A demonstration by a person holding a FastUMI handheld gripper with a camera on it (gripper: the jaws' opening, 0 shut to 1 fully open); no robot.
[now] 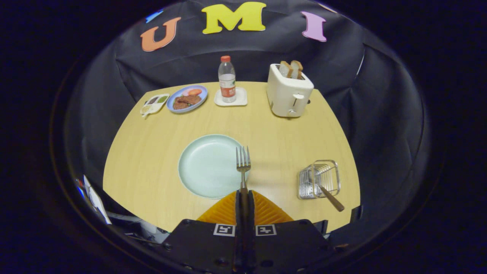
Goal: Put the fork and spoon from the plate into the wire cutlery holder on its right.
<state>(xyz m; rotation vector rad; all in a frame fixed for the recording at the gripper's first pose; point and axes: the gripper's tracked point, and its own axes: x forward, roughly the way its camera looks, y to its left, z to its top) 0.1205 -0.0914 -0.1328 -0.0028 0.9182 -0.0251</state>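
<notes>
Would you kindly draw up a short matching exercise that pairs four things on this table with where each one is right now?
Things:
1. fork
2. plate
3. wire cutlery holder
4. toaster

Places or states:
A. at the far side of the table, two slices of bread sticking up from it
B. clamped by its handle between the gripper fingers, tines pointing away
C. bare, just ahead of the fingers and a little to the left
D. to the right of the plate, a wooden-handled utensil already leaning out of it

Pairs: 1-B, 2-C, 3-D, 4-A
</notes>
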